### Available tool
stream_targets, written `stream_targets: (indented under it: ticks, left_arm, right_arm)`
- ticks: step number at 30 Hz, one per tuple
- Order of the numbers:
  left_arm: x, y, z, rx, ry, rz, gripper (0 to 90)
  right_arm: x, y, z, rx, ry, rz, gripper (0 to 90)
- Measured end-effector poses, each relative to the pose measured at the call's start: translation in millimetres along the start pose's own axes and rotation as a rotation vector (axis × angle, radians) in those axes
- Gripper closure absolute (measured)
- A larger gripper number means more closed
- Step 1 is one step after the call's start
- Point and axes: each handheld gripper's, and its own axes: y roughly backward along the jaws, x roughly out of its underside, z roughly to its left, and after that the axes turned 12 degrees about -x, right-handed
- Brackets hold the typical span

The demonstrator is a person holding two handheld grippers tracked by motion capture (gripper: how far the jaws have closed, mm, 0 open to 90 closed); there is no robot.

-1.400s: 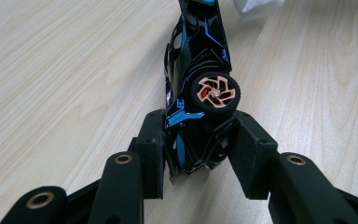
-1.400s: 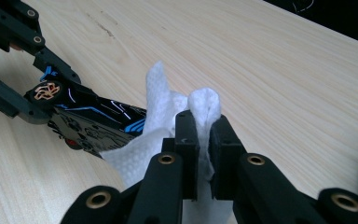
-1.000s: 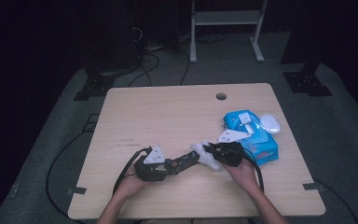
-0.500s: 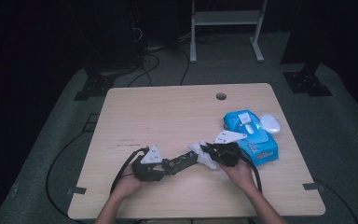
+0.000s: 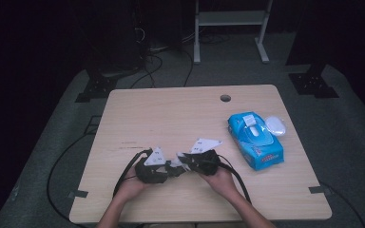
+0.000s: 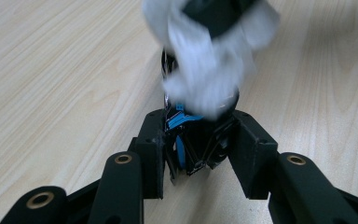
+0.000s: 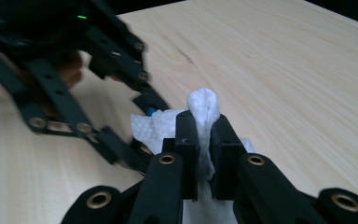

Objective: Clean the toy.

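Observation:
My left gripper (image 6: 198, 140) is shut on a small black object with blue parts (image 6: 181, 120) and holds it just above the wooden table (image 5: 171, 118). My right gripper (image 7: 204, 128) is shut on a folded white wipe (image 7: 204, 103). In the left gripper view the wipe (image 6: 205, 70) is blurred and lies over the far end of the black object. In the high view the left gripper (image 5: 170, 167) and the right gripper (image 5: 184, 160) meet tip to tip near the table's front edge, with the wipe (image 5: 177, 162) between them.
A blue pack of wipes (image 5: 255, 140) lies at the right of the table, with a white oval object (image 5: 275, 126) beside it. A round cable hole (image 5: 225, 98) sits near the far edge. Cables trail from both grippers over the front left.
My right gripper has moved left with the wipe, away from the blue pack and up against the left gripper's tips. The left gripper has stayed in place.

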Motion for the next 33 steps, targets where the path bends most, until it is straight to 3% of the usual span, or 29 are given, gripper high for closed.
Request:
stream_targets:
  ticks: [3,6,11,16,20,26,28,31,33]
  left_arm:
    - [0.4,1.5,0.3,0.0,-0.011,0.005,59.1]
    - [1.7,2.5,2.1,0.004,-0.011,0.005,59.1]
    - [5.0,5.9,4.7,0.003,-0.005,0.009,59.1]
    - [6.2,6.6,6.7,0.006,0.007,0.008,58.8]
    - [0.7,7.4,8.7,0.022,0.04,-0.032,50.5]
    - [-10.0,-1.9,7.2,0.012,0.048,-0.004,42.2]
    - [-11.9,-5.1,6.9,0.003,0.039,0.019,43.5]
    - [-11.8,-6.8,7.0,0.019,0.032,0.02,55.5]
    - [-11.7,-6.3,7.2,0.022,0.023,0.024,57.8]
  right_arm:
    - [-2.4,0.4,0.3,0.015,0.024,0.017,83.2]
    - [3.1,12.3,-11.4,0.067,0.011,0.034,83.2]
    - [13.9,37.3,-30.5,0.125,-0.042,0.014,83.2]
    - [19.7,49.4,-36.8,0.154,-0.05,0.016,83.3]
    - [19.7,50.9,-36.2,0.153,-0.053,0.011,83.2]
    - [20.1,48.8,-37.4,0.119,-0.075,0.001,83.1]
    - [20.0,47.0,-36.8,0.104,-0.076,-0.003,83.1]
    - [19.9,45.0,-37.1,0.097,-0.077,-0.007,83.1]
    - [20.8,45.8,-39.0,0.093,-0.089,-0.01,83.1]
